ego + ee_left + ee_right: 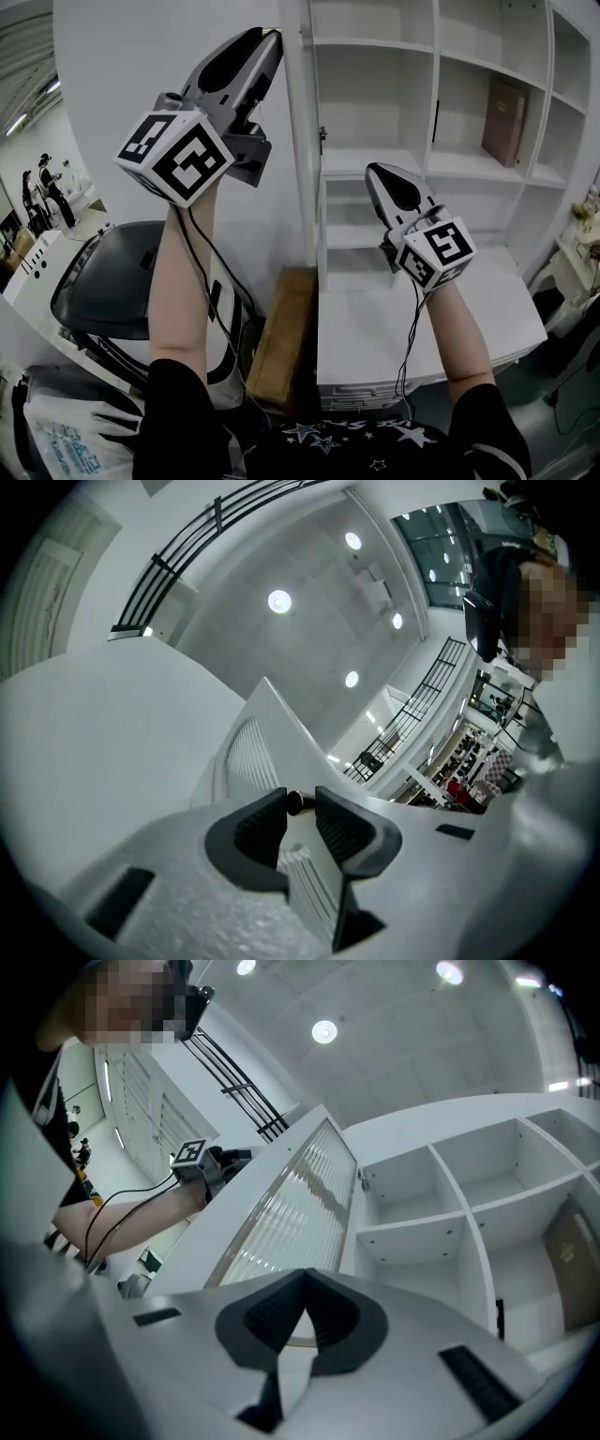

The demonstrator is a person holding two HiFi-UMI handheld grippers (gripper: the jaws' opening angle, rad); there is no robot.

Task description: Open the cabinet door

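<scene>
The white cabinet door point(291, 1213), with a ribbed glass panel, stands swung out from the open shelves. In the head view it shows edge-on as a tall white strip point(298, 141). My left gripper point(272, 36) is raised at the door's free edge. In the left gripper view its jaws point(300, 799) are closed on that edge point(248, 752), with a small dark knob point(295, 802) between the fingertips. My right gripper point(373, 171) hangs in front of the shelves. Its jaws point(303, 1283) meet with nothing between them and touch nothing.
The open shelves point(375, 94) hold a brown book point(506, 120) at the right. A white counter point(422, 319) over drawers lies below my right arm. A brown box point(281, 337) and a black chair point(112, 281) stand at the lower left.
</scene>
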